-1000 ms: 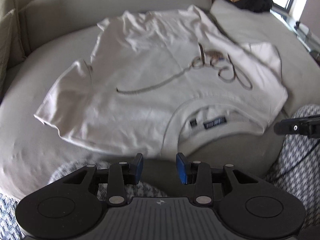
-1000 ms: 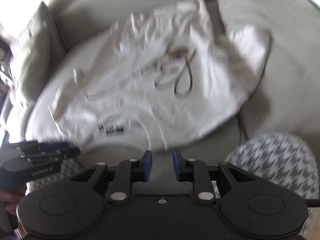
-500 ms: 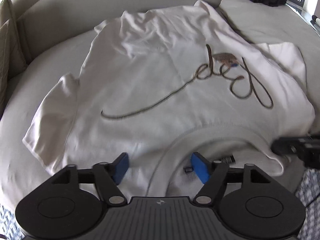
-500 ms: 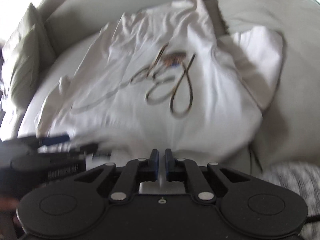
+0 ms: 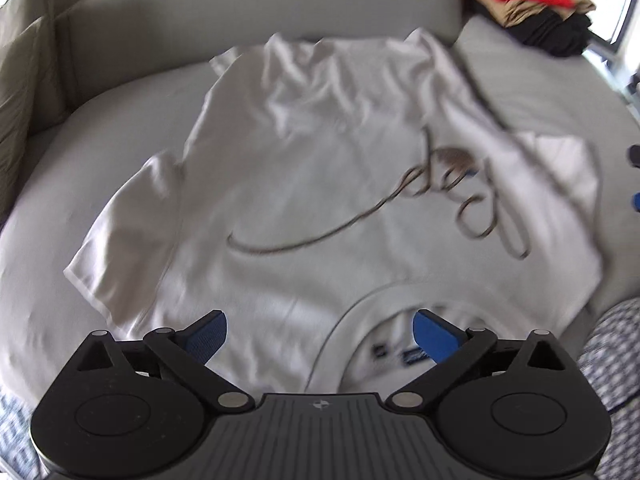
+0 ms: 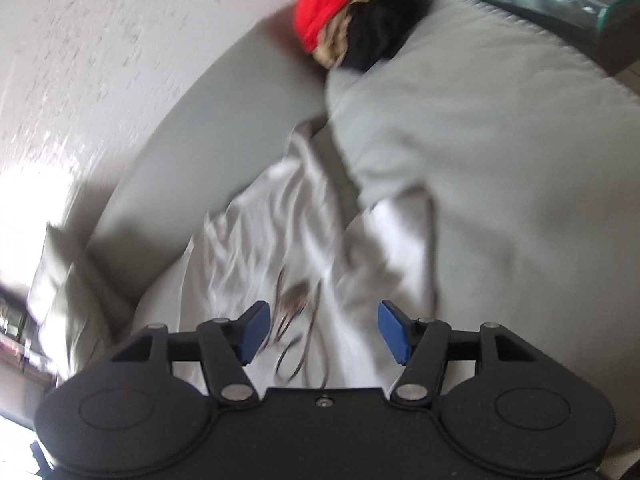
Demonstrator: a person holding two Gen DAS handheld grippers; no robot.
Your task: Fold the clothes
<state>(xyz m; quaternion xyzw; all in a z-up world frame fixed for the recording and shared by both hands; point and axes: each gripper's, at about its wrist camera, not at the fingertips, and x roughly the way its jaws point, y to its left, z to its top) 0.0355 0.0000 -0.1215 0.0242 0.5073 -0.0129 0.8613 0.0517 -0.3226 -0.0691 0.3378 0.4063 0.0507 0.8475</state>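
Note:
A white T-shirt with a brown script print lies spread face up on a grey sofa seat, collar toward me. My left gripper is wide open and empty, its blue pads straddling the near shoulder and collar area. My right gripper is open and empty over the shirt's printed part, tilted up toward the sofa back. The shirt's right sleeve lies against a grey cushion.
A pile of red, tan and black clothes sits at the sofa's far right corner, also in the right wrist view. A beige pillow stands at the left. A grey cushion lies right of the shirt. Patterned fabric is at the near right.
My left gripper has opened wider and pulled back slightly. My right gripper, shut half a second ago, has opened and swung up and right over the print.

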